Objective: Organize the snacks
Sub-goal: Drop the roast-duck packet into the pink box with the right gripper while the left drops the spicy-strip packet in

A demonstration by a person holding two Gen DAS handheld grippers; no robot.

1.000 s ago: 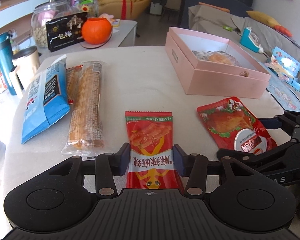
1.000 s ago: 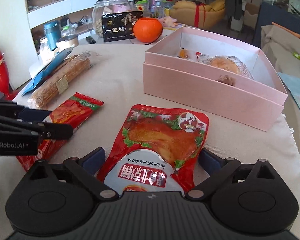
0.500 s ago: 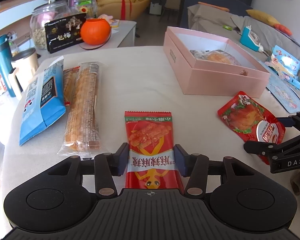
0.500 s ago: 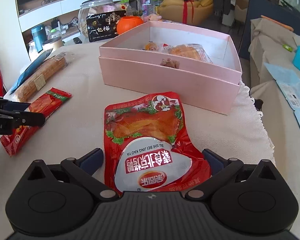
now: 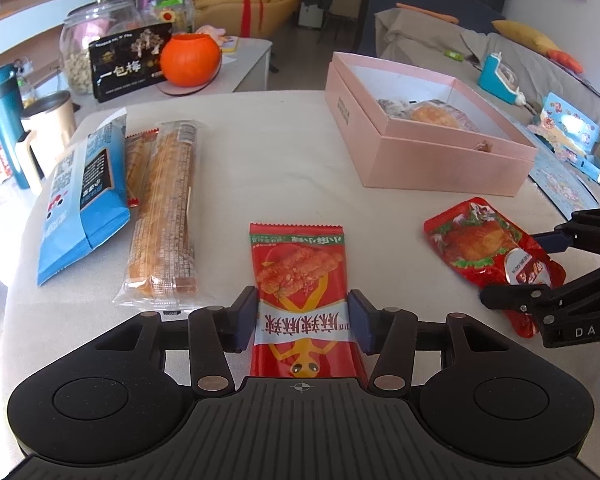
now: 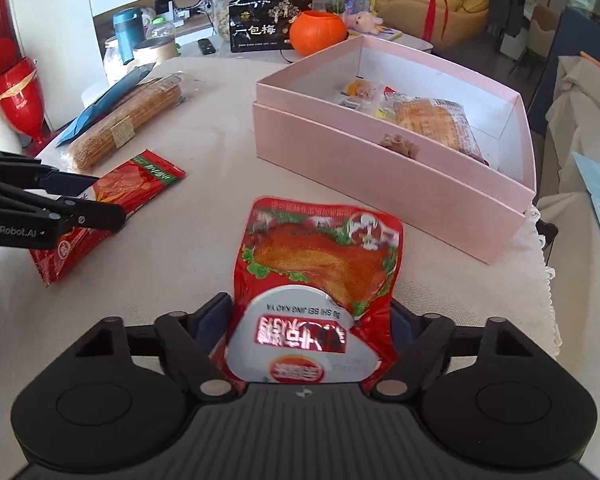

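**Snacks half sorted, two red packets in the fingers**

On the left of the white tabletop, still waiting: a blue-and-white paper snack bag and, touching it, a long clear-wrapped biscuit stick pack. In the middle, the left gripper with fingers at medium width on both sides of a red flat packet with an orange gecko drawing; touching its edges, it seems, packet still flat on the tabletop. Further right, the right gripper closing on a red foil pouch with a roast duck picture, already creased and slightly raised. Far right, the open pink cardboard box, holding only a wrapped bread and some small sweets. So, mostly not finished: four packs outside.

Readable: "SU SHI BEI JING KAO YA" on the pouch, "GenRobot.AI" and "DAS" on the gripper sides.
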